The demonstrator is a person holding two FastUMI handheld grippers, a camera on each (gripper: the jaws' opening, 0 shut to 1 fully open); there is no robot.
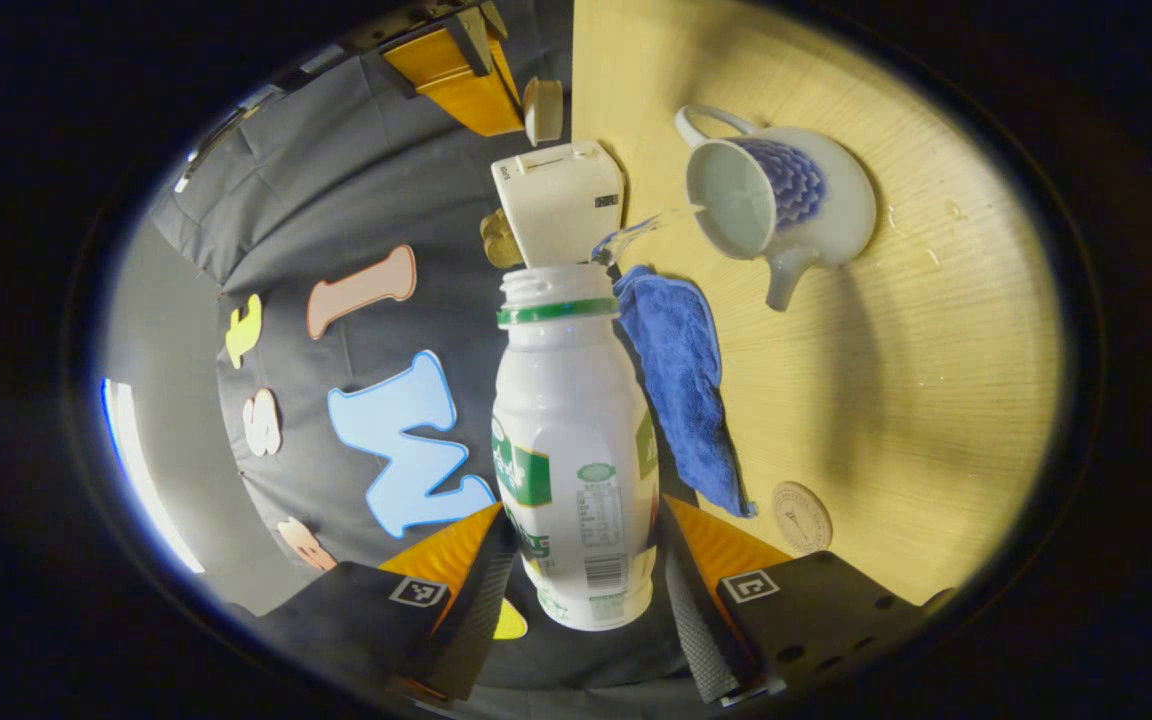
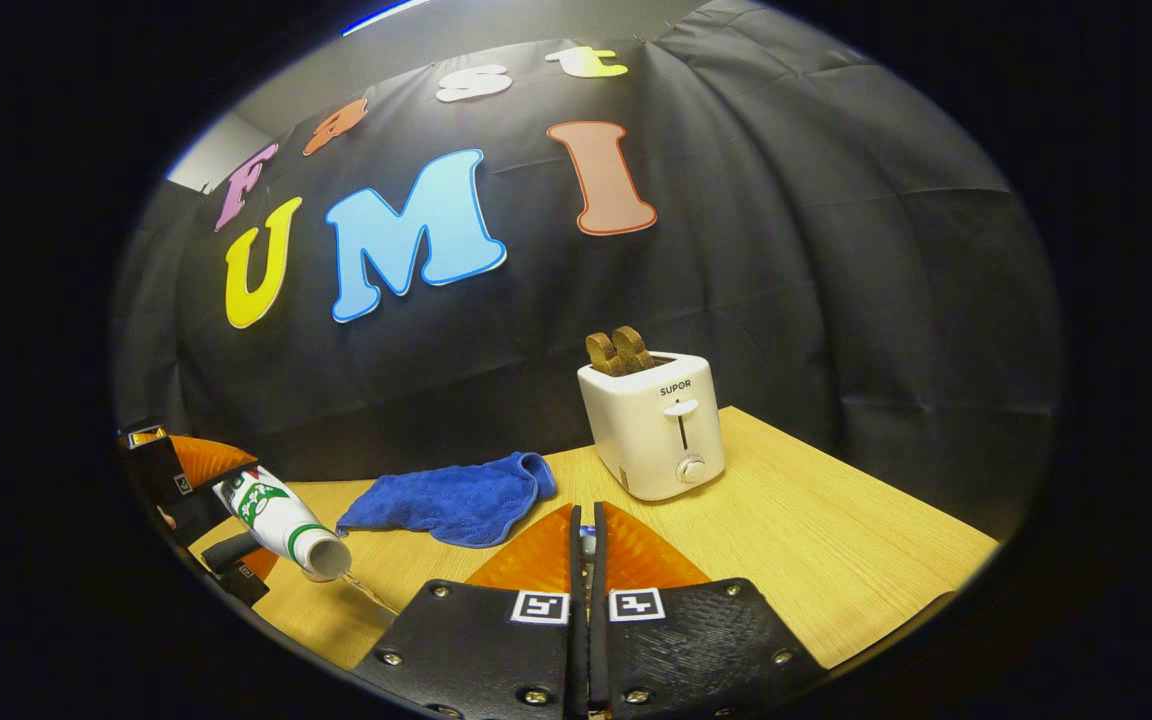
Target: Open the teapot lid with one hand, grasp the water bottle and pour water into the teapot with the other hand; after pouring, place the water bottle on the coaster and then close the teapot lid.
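Pour is mid-flow, so the lid-off and bottle-grab steps look done. Going big to small: the wooden table holds a toaster and a blue cloth, both just bystanders. In the left gripper view the teapot sits at about 1 o'clock, mouth open with no lid on it. The left gripper is clamped on the water bottle, tipped, with a thin stream of water running from the neck into the pot. The right gripper has its fingers pressed together on something small; I'd guess the lid knob, can't really tell. Coaster waits at 5 o'clock, bare. Still left: finish pouring, park bottle on coaster, put the lid back.
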